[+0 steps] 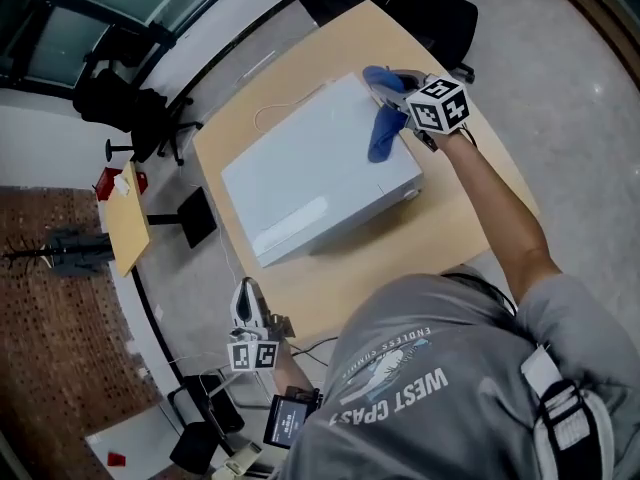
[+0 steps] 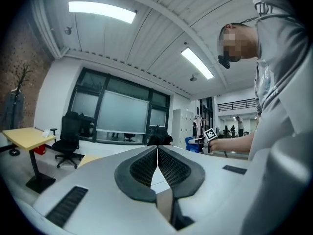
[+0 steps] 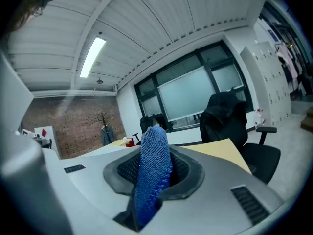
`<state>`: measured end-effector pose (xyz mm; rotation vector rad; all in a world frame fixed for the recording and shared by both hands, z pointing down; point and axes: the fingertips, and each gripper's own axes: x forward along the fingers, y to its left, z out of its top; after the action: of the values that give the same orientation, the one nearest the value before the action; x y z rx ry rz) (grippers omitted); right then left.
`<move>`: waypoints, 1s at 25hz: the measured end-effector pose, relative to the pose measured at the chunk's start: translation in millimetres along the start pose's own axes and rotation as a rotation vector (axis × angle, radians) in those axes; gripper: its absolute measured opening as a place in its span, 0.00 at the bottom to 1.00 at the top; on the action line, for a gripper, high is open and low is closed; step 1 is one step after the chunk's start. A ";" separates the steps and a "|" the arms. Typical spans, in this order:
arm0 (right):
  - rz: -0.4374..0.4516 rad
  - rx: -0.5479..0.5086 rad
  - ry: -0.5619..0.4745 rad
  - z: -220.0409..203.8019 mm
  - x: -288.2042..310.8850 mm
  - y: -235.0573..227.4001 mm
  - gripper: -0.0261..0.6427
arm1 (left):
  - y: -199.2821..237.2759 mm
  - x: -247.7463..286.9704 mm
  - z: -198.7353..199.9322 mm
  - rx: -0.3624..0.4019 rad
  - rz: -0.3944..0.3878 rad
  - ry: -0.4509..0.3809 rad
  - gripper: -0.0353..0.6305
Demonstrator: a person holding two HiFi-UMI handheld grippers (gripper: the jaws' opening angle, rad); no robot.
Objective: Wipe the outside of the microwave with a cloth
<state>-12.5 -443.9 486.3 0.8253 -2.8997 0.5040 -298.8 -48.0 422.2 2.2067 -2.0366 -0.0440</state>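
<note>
Two jaws of the right gripper clamped the cloth, which draped onto the microwave top; the left gripper, jaws together and empty, hung beside the table.

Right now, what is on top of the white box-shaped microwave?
A blue woven cloth, clamped in the right gripper, over the microwave's far corner; the patch beneath it is covered.

One microwave, one cloth
</note>
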 end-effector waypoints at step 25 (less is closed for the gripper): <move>-0.029 0.507 0.223 -279.8 3.6 -60.9 0.16 | -51.8 28.7 -8.7 0.019 0.101 0.080 0.09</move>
<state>14.1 -400.6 768.1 0.7941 -2.5775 1.2703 -244.1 -72.0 426.5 2.0779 -2.1100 0.0733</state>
